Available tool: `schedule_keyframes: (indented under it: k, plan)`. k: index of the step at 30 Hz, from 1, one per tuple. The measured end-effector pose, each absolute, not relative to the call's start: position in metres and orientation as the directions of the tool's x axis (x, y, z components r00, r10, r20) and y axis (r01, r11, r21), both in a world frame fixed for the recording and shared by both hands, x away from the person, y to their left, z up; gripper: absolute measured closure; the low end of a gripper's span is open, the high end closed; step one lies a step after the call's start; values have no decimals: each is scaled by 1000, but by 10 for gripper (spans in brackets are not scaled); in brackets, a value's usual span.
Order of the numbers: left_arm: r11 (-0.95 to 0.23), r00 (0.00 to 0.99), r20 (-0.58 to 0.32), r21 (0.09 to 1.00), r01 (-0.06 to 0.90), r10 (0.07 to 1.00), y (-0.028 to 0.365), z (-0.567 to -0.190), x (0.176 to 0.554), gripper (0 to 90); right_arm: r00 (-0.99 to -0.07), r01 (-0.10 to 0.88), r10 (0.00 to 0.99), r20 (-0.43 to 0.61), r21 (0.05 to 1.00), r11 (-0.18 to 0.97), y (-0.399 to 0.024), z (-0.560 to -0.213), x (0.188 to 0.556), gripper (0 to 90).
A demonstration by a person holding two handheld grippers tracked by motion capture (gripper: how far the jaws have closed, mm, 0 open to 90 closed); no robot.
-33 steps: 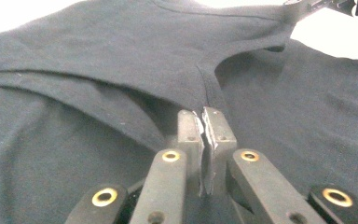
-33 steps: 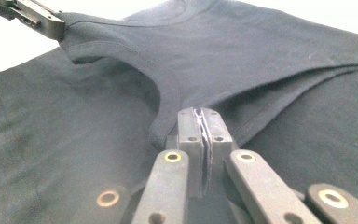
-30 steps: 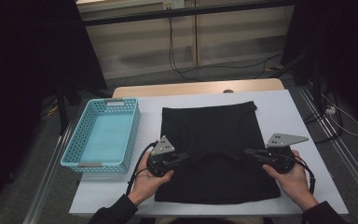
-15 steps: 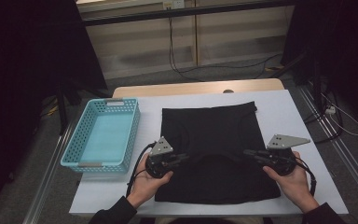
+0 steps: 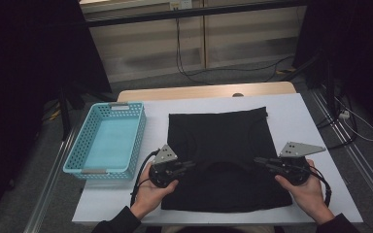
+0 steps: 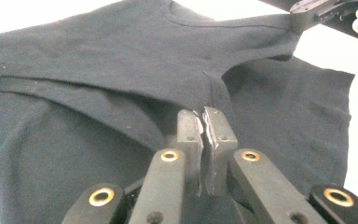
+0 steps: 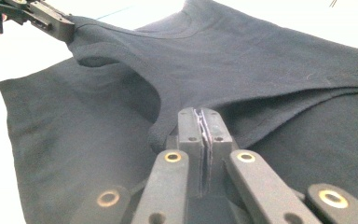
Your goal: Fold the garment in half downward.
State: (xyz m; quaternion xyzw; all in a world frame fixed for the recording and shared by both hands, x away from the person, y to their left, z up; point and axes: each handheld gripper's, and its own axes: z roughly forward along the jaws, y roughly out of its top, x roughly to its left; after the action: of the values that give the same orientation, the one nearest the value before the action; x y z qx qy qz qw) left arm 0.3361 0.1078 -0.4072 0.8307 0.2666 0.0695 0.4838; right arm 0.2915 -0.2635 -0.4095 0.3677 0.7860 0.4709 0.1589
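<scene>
A black T-shirt [image 5: 218, 133] lies spread on the white table [image 5: 311, 126]. My left gripper [image 5: 190, 165] is shut on a fold of its cloth at the left side. My right gripper [image 5: 258, 160] is shut on the same fold at the right side. Between them the pinched edge sags in a shallow curve above the lower layer. In the left gripper view the jaws [image 6: 204, 117] pinch the T-shirt [image 6: 98, 70] and the other gripper [image 6: 307, 10] grips the far corner. In the right gripper view the closed jaws [image 7: 200, 114] hold the T-shirt [image 7: 261, 60], with the other gripper [image 7: 58, 25] at top left.
A light blue plastic basket [image 5: 85, 145] stands on the table's left part, close to my left hand. A wooden strip [image 5: 204, 91] runs along the far edge. Bare white table lies right of the shirt and behind it. Cables trail on the floor beyond.
</scene>
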Motion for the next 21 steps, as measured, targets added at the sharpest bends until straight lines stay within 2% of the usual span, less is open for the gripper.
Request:
schedule_keyframes:
  k: [21]
  plan:
    - [-415, 866, -150, 830, 373, 477, 112, -407, 323, 862, -684, 428, 723, 97, 856, 290, -265, -408, 273, 886]
